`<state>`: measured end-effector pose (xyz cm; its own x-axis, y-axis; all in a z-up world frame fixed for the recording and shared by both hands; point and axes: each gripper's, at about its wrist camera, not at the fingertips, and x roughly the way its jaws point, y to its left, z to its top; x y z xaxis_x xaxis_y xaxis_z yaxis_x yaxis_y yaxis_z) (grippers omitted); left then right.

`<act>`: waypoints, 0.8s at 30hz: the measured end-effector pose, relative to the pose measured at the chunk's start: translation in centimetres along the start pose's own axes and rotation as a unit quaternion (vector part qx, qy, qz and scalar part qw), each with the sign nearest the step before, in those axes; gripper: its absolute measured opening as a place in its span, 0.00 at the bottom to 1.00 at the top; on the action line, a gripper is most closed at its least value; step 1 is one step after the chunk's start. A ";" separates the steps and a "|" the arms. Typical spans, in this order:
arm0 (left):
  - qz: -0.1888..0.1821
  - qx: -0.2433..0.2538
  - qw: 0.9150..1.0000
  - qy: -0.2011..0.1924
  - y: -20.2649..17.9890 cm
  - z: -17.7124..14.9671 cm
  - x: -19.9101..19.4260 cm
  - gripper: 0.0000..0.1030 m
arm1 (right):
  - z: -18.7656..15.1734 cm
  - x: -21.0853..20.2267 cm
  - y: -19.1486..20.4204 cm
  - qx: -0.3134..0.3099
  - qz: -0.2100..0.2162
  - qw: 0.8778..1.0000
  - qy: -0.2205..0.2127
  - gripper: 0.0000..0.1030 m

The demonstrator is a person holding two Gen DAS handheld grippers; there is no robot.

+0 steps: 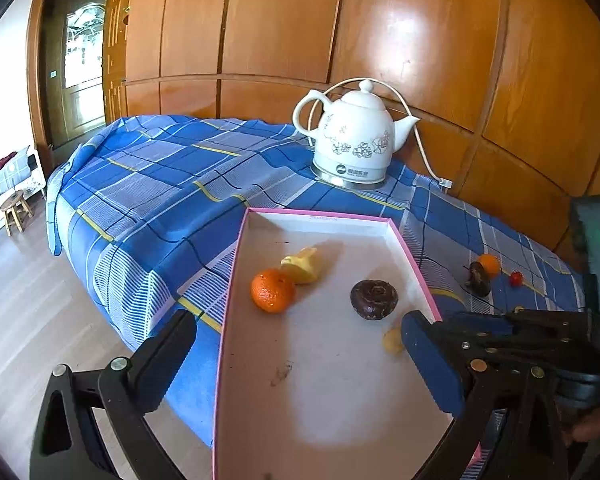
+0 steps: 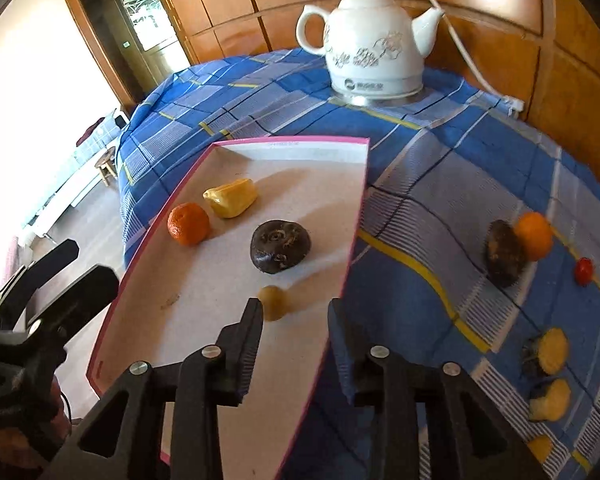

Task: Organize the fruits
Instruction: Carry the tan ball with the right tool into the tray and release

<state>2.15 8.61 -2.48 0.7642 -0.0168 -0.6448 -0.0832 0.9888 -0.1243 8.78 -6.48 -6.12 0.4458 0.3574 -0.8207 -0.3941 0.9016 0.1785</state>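
A pink-rimmed white box [image 1: 236, 264] [image 2: 356, 216] lies on the blue plaid cloth. It holds an orange [image 1: 273, 290] [image 2: 188, 224], a yellow fruit [image 1: 302, 265] [image 2: 231, 197], a dark brown fruit [image 1: 373, 299] [image 2: 280, 245] and a small tan fruit [image 1: 393, 341] [image 2: 275, 302]. My left gripper [image 1: 296, 344] is open and empty above the box's near part. My right gripper [image 2: 296, 312] is open and empty, astride the box's right rim just behind the tan fruit. On the cloth to the right lie a dark fruit [image 2: 503, 254], an orange [image 2: 534, 236], a small red fruit [image 2: 583, 270] and yellow pieces [image 2: 548, 352].
A white ceramic kettle [image 1: 352, 136] [image 2: 374, 46] with a cord stands at the table's back by the wooden wall panels. The table's left edge drops to a wood floor with a small stool [image 1: 16, 210]. The other gripper shows at the left in the right wrist view [image 2: 40, 296].
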 end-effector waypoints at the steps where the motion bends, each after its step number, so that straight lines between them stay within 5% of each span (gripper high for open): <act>1: -0.001 0.003 1.000 0.001 -0.2 0.0 0.0 1.00 | -0.1 -0.4 -0.1 0.001 -0.001 1.000 -0.003 0.34; 11: -0.019 0.037 0.999 0.000 -2.3 -0.2 -0.6 1.00 | -1.9 -4.7 -2.6 0.009 -0.051 0.998 -0.034 0.34; 24: -0.053 0.069 0.996 0.019 -4.7 -0.7 -0.5 1.00 | -4.8 -9.5 -11.3 0.088 -0.119 0.988 -0.039 0.34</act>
<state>1.70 3.86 -2.11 0.7393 -0.1246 -0.6617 0.0873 0.9922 -0.0892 5.16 -21.21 -2.97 0.5725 0.1412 -0.8076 -0.1270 0.9884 0.0827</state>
